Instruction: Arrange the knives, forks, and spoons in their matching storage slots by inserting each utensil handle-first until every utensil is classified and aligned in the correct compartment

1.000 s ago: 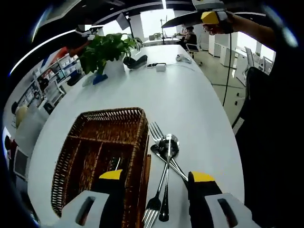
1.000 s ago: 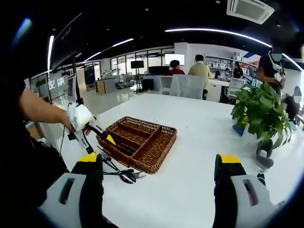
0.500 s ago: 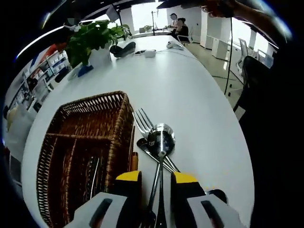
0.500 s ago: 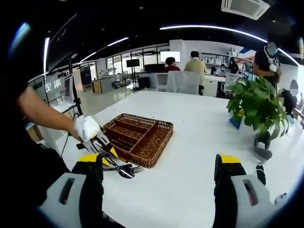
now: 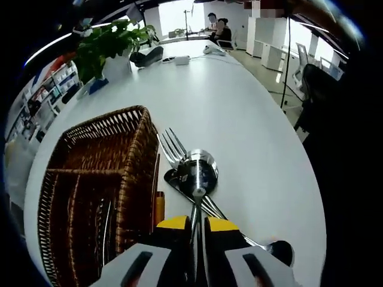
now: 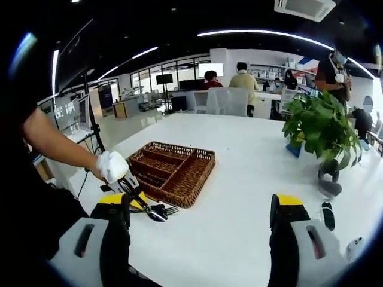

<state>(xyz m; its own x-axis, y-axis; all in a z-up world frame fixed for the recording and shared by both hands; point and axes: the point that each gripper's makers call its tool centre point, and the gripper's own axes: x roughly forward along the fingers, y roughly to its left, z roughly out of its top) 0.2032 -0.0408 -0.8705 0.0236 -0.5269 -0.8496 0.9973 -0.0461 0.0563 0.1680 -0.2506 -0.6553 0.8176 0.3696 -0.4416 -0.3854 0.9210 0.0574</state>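
Pinching a spoon (image 5: 198, 173) by its slim handle, the left gripper (image 5: 192, 230) has its jaws pressed nearly together just beside the wicker tray (image 5: 90, 179). The spoon is likely light, stiff and slick — polished metal that could swivel unless held mid-handle. Its bowl lies across a fork (image 5: 172, 146) and more cutlery piled against the tray's near wall, so lifting may drag those along. The right gripper (image 6: 200, 209) hangs spread and empty above the bench (image 6: 239, 179), well apart from the tray. A potted plant (image 6: 320, 128) stands beyond the tray.
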